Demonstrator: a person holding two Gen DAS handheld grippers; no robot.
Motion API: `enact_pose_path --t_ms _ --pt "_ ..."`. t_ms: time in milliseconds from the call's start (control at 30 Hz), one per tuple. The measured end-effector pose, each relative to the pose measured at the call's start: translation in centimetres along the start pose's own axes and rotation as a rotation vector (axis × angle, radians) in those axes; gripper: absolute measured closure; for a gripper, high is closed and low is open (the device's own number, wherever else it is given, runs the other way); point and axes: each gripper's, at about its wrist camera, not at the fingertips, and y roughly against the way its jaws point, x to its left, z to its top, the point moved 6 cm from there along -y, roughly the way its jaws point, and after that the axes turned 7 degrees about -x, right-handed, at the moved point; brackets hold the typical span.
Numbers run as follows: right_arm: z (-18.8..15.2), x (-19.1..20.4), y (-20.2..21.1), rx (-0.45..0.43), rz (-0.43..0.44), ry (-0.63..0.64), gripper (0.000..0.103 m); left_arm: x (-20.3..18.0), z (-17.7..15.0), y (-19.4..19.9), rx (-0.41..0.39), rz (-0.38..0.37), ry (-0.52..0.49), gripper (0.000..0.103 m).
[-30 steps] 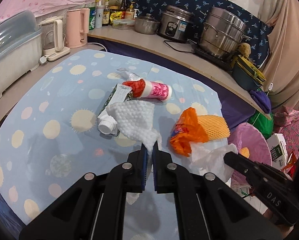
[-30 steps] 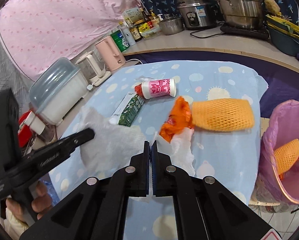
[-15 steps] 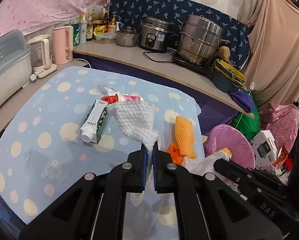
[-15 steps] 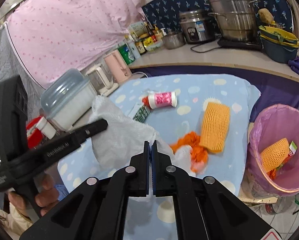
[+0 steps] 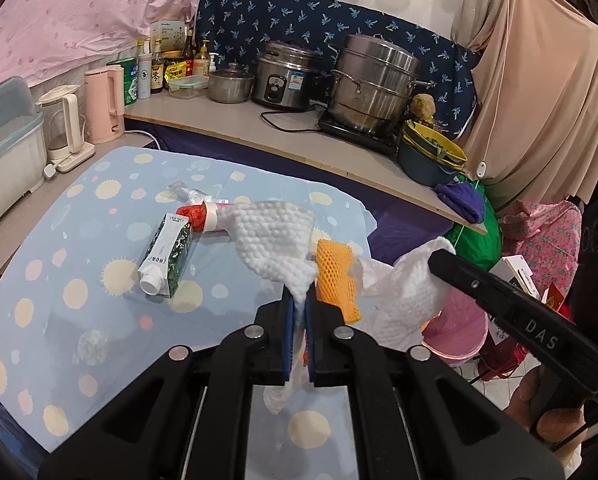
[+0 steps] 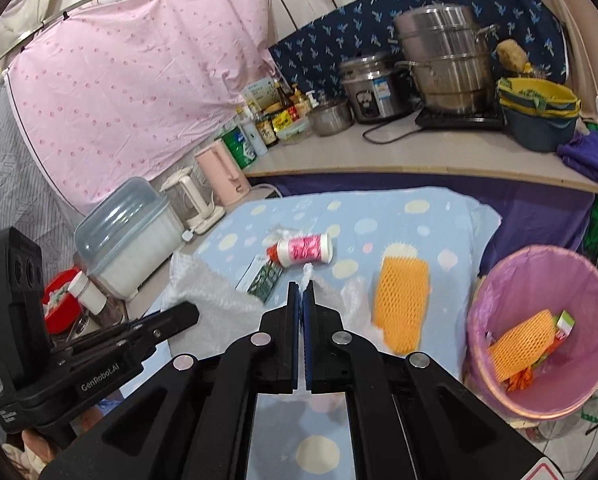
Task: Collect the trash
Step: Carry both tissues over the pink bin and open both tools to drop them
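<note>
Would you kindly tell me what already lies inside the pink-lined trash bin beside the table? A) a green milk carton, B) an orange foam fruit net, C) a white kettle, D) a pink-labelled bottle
B: in the right wrist view an orange foam fruit net lies inside the pink-lined trash bin, with some small wrappers beside it.
</note>
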Motion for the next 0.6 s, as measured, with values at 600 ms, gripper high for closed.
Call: enact_pose_path --t_ms 600 --pt "4.9 -14.2 5.6 -0.116 -0.323 -0.074 0.1 -13.9 3.4 -5.7 0.011 -0.265 -0.148 0.099"
